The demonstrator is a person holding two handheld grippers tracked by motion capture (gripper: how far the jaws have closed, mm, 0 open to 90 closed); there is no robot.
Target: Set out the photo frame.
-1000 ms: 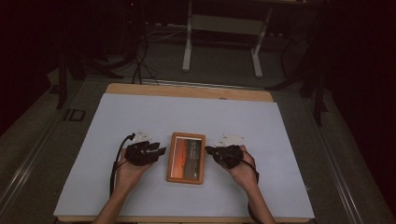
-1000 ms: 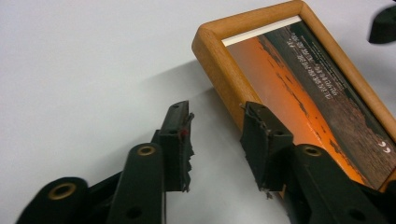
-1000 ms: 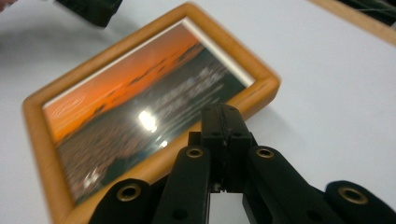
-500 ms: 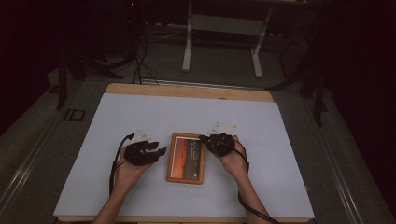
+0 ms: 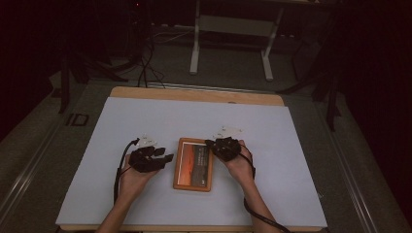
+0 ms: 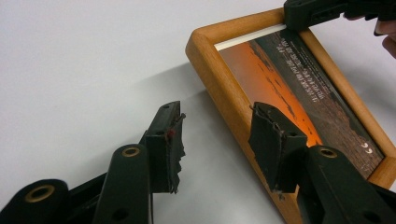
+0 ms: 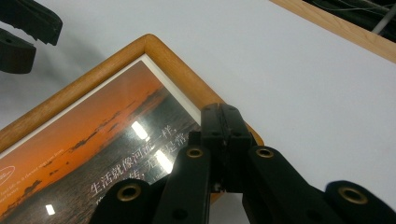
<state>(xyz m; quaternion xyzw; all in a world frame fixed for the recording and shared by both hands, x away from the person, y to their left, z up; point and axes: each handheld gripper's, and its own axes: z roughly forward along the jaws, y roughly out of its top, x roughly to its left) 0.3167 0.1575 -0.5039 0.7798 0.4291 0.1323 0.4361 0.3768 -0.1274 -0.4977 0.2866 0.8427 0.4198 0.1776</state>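
My right gripper (image 7: 223, 135) has its jaws pressed together over the far right corner of the wooden picture frame (image 5: 193, 163); my left gripper (image 6: 215, 140) gapes wide beside the frame's left edge. The frame lies flat near the table's (image 5: 145, 116) front edge, its orange sunset print showing Chinese writing, "生活就像河流".

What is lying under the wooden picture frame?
The picture frame lies flat on the white table cover, which shows all around it. Anything directly beneath the frame is covered.
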